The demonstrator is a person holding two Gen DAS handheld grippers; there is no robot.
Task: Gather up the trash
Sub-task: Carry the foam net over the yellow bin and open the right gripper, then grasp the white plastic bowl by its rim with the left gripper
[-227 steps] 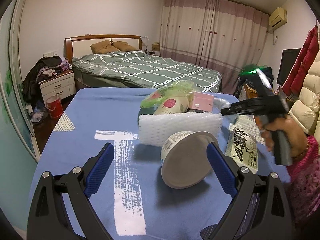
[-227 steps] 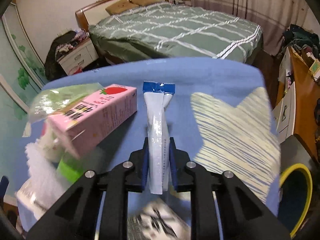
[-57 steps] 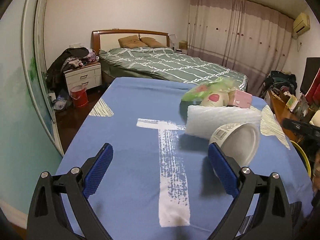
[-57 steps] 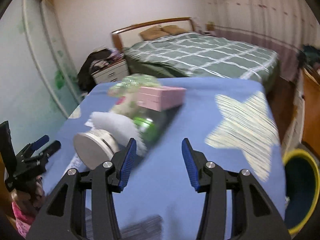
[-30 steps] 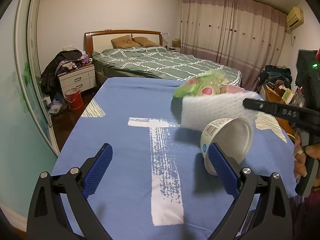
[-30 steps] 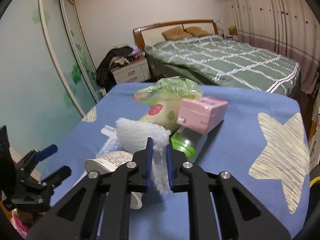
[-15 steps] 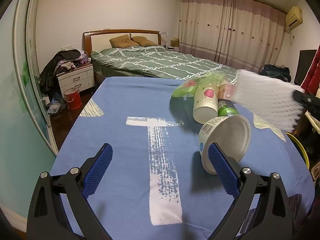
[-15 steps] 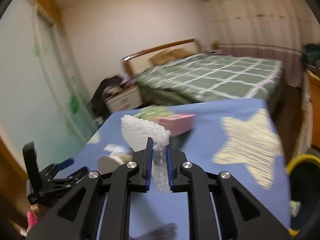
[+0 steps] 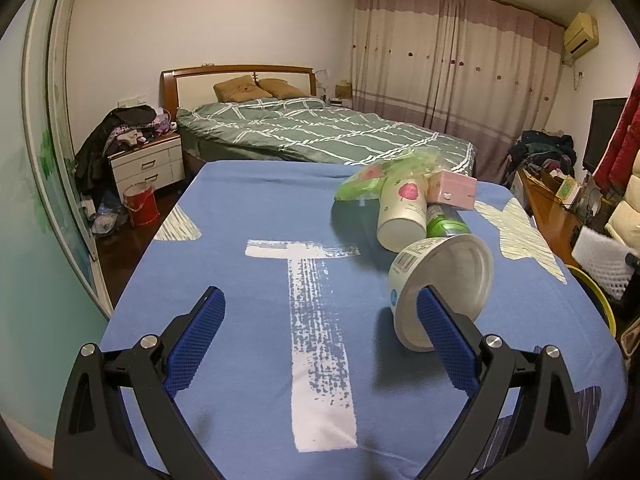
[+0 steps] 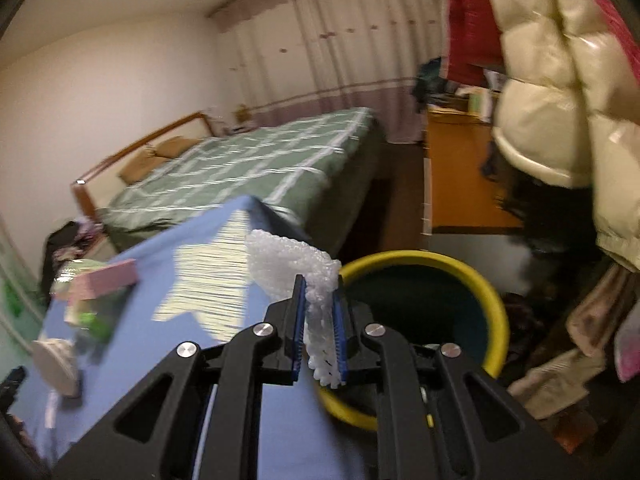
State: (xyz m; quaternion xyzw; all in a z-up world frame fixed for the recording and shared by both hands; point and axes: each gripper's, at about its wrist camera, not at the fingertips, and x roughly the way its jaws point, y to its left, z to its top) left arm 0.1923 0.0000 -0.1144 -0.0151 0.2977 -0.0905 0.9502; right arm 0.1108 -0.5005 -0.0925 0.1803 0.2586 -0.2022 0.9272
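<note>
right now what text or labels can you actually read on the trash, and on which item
None reads clearly.
White tub: a barcode and small print, too small to read.
Cream cup: a red strawberry picture, no legible words.
Pink carton: print too blurred.
Green bottle: label unreadable.

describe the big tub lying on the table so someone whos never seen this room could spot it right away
Start at the blue table in front of the green bed. Near its right side sits a heap of trash, and nearest the open left gripper lies the white round tub. Unlike the tall cup and pink carton behind it, it is wide, tipped on its side, and bears a barcode.
</note>
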